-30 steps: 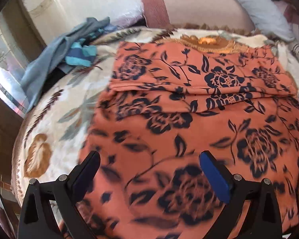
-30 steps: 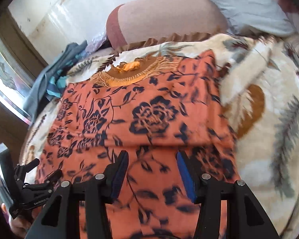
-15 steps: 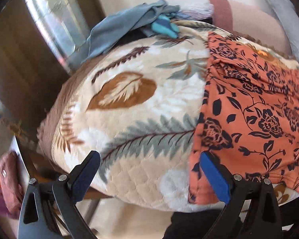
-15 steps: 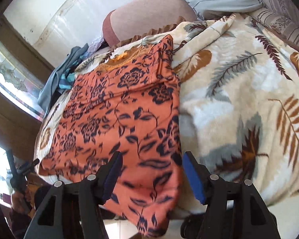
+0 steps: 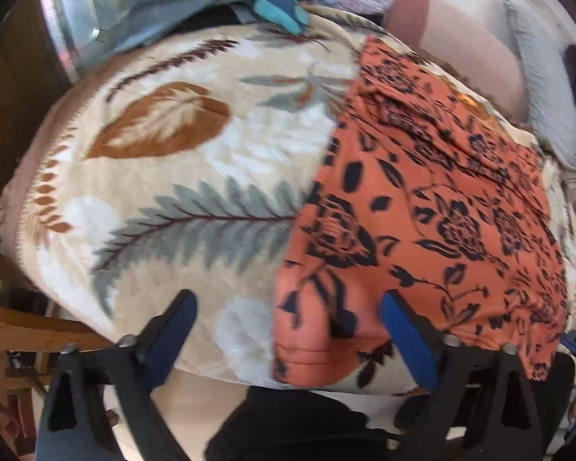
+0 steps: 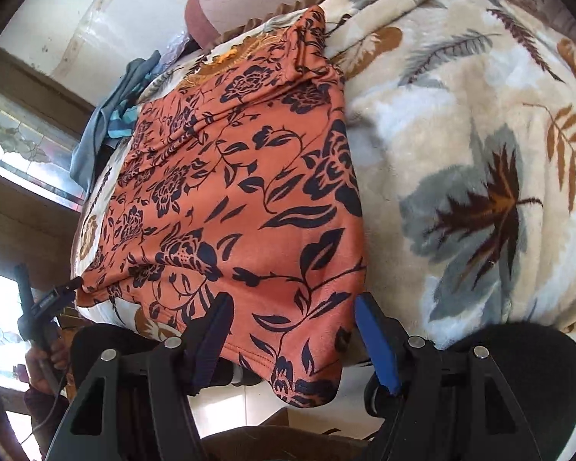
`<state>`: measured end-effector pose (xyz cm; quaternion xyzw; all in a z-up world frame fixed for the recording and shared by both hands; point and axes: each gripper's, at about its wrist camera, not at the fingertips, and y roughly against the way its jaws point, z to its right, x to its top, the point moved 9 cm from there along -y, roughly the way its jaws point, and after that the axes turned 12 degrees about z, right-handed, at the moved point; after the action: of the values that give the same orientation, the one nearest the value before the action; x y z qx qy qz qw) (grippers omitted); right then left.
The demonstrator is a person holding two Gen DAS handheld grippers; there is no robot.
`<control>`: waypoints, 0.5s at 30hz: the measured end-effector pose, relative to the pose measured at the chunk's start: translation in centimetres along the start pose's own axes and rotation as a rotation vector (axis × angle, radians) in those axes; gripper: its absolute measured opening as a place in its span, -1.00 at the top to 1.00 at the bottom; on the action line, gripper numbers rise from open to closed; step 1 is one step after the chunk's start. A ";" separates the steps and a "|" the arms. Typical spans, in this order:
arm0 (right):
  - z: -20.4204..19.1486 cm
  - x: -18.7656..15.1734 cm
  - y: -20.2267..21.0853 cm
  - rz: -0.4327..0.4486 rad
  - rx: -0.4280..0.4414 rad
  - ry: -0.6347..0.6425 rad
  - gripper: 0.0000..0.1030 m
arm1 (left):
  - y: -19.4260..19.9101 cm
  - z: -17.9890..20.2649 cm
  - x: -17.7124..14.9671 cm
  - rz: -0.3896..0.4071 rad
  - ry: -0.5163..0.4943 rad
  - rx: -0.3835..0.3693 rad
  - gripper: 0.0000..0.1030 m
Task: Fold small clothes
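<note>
An orange garment with a dark floral print (image 5: 422, 192) lies spread flat on the bed, its gold neckline at the far end. My left gripper (image 5: 288, 303) hovers over the garment's near left corner. Its jaws are closing, with the hem corner below the gap and neither pad pressing on it. My right gripper (image 6: 293, 303) hangs over the near right corner of the garment (image 6: 242, 176), which droops over the bed's edge. Its jaws are opening and its pads are not touching the cloth. The left gripper (image 6: 57, 296) also shows at the far left of the right wrist view.
A cream blanket with a leaf pattern (image 5: 172, 153) (image 6: 460, 115) covers the bed. A grey-blue pile of clothes (image 5: 196, 4) lies at the far left corner. A pink bolster (image 5: 460, 38) and a pale pillow (image 5: 541, 88) lie at the head. A person's dark-clad legs (image 6: 518, 365) stand against the near edge.
Both grippers have drawn back from above the middle of the garment to its near corners, left going left and right going right. The left jaws have narrowed and the right jaws have widened.
</note>
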<state>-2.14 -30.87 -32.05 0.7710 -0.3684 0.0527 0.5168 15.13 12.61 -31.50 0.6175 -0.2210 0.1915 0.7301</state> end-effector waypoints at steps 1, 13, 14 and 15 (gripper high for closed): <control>0.2 0.0 0.1 0.000 0.002 -0.012 -0.34 | -0.3 0.6 -0.3 -0.016 0.001 -0.030 -0.18; 1.9 -1.8 -1.9 -0.093 0.007 -0.164 -0.34 | -1.9 2.5 -0.1 -0.078 0.036 -0.129 -0.18; 1.8 -2.3 -2.4 -0.116 0.000 -0.164 -0.34 | -2.0 2.7 0.1 -0.076 0.045 -0.145 -0.18; 1.6 -3.0 -3.1 -0.148 -0.011 -0.152 -0.34 | -2.0 2.8 0.1 -0.075 0.052 -0.155 -0.11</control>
<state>-2.89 -30.08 -36.50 0.7949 -0.3489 -0.0464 0.4942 16.11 9.50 -32.71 0.5617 -0.1929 0.1623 0.7880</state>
